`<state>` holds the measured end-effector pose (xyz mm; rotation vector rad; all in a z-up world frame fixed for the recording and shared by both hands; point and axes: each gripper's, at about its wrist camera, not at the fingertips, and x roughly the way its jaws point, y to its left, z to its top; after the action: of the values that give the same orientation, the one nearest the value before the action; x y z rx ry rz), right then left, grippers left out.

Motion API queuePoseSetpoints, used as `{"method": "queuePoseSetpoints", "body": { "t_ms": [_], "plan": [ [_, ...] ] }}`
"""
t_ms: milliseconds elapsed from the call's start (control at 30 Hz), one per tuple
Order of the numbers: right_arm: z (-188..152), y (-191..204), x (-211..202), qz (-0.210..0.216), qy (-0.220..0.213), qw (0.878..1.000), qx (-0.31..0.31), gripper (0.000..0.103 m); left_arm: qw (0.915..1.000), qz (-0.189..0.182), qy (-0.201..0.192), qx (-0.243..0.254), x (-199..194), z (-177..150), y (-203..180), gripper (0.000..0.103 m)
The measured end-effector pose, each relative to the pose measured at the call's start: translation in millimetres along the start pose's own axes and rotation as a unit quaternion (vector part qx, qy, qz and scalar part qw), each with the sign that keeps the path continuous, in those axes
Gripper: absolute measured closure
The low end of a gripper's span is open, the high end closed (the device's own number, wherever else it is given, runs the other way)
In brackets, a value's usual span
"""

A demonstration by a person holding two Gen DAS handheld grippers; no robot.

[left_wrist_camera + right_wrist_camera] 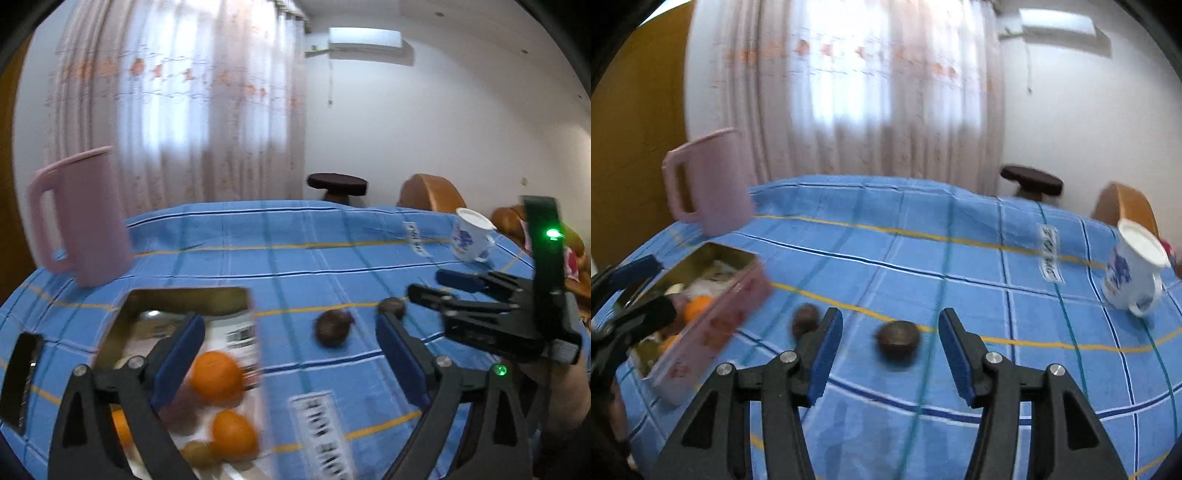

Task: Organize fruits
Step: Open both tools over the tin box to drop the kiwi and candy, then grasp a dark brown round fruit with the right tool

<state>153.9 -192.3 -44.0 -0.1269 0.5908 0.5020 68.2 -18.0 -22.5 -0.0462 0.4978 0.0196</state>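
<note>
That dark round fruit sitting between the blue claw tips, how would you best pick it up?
Grip the dark fruit across its widest middle, coming straight in from the near side, where the open right claw already frames it. It looks squat and rounded, lying loose on the tablecloth, so a low pinch on its two sides should probably hold; a higher pinch might slip off.
</note>
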Motion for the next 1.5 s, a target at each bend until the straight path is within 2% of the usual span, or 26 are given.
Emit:
{"method": "queuePoseSetpoints", "body": {
  "t_ms": [100, 300, 367, 400, 433, 467, 600, 733, 833, 967, 1067, 1200, 1333, 1400, 1500],
  "plan": [
    [1, -7, 16, -0.009, 0.022, 1.000, 0.007, 0.047, 0.9999, 0.000, 0.012, 0.009, 17, 3, -13, 0.006],
    [4, -8, 52, 0.025, 0.068, 0.997, 0.022, 0.047, 0.9994, 0.018, 0.029, -0.002, 32, 4, -8, 0.006],
    [4, -4, 64, 0.025, 0.093, 0.995, 0.017, 0.048, 0.9993, 0.019, 0.032, -0.007, 33, 4, -6, 0.006],
    [3, -5, 69, 0.027, 0.100, 0.994, 0.018, 0.051, 0.9992, 0.019, 0.033, -0.007, 34, 4, -6, 0.006],
    [3, -5, 71, 0.032, 0.106, 0.994, 0.020, 0.061, 0.9992, 0.018, 0.034, -0.006, 36, 5, -7, 0.006],
    [3, -5, 72, 0.030, 0.110, 0.993, 0.020, 0.062, 0.9992, 0.016, 0.037, -0.004, 37, 5, -9, 0.006],
    [-1, -11, 61, 0.029, 0.097, 0.994, 0.027, 0.063, 0.9988, 0.002, 0.049, 0.010, 44, 7, -19, 0.006],
    [-6, -21, 40, 0.007, 0.069, 0.997, 0.038, 0.063, 0.9971, -0.020, 0.071, 0.018, 56, 8, -30, 0.006],
    [-10, -30, 28, 0.002, 0.054, 0.997, 0.050, 0.063, 0.9953, -0.026, 0.090, 0.023, 69, 7, -37, 0.010],
    [-11, -37, 21, 0.005, 0.043, 0.997, 0.062, 0.063, 0.9902, -0.035, 0.133, 0.027, 94, 4, -44, 0.022],
    [-10, -35, 20, 0.006, 0.042, 0.998, 0.055, 0.063, 0.9868, -0.037, 0.156, 0.025, 105, 2, -47, 0.040],
    [-9, -29, 19, 0.004, 0.037, 0.998, 0.040, 0.063, 0.9852, -0.029, 0.168, 0.020, 113, 1, -50, 0.040],
    [-11, -30, 17, 0.008, 0.035, 0.999, 0.041, 0.063, 0.9863, -0.006, 0.162, 0.029, 117, 0, -53, 0.048],
    [-11, -32, 16, 0.011, 0.032, 0.998, 0.043, 0.063, 0.9871, -0.009, 0.158, 0.026, 114, 0, -51, 0.067],
    [-11, -33, 12, 0.020, 0.020, 0.999, 0.045, 0.063, 0.9879, -0.028, 0.152, 0.018, 111, 0, -49, 0.071]
  ]
}}
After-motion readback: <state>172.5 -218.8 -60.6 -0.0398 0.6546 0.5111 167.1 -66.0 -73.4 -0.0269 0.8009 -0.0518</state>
